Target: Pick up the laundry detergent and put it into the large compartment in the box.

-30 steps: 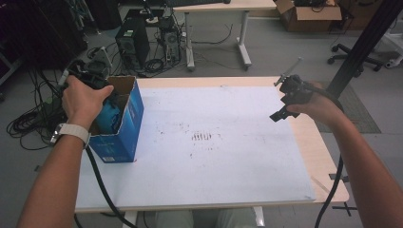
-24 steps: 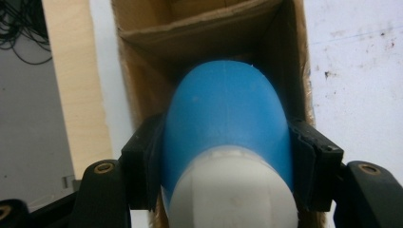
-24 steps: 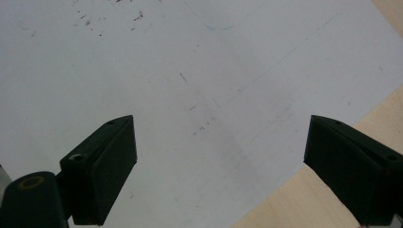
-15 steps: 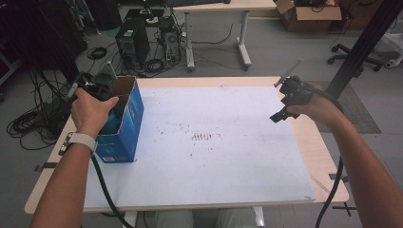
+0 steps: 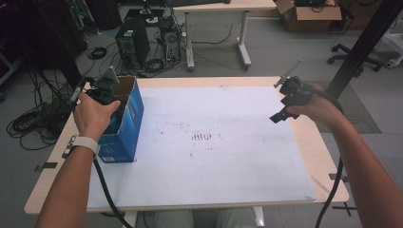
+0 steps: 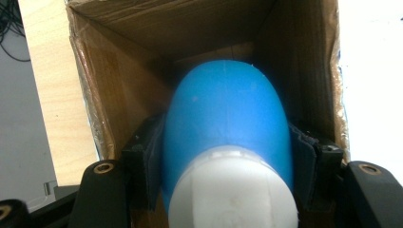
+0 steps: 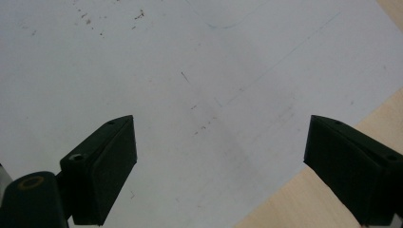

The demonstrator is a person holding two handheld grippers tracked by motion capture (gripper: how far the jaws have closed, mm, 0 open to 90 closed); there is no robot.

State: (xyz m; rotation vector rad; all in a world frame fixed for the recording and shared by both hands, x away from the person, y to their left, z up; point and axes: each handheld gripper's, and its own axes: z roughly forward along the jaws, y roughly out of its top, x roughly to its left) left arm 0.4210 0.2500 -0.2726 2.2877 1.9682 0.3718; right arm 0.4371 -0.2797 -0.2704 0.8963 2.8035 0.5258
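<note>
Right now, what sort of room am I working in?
Likely a lab or workshop: desktop computer towers and tangled cables sit on the grey floor beyond the table, with an office chair nearby.

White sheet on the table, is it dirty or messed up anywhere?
Yes. The white sheet has small dark reddish specks and short smudged streaks near its middle. It lies flat, and nothing looks spilled or torn.

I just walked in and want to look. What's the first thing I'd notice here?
The blue bottle with its white cap, squeezed by the left gripper and pointing down into the open blue cardboard box at the table's left edge. Next, the big white sheet covering the table, and the right gripper hanging open and empty above it.
</note>
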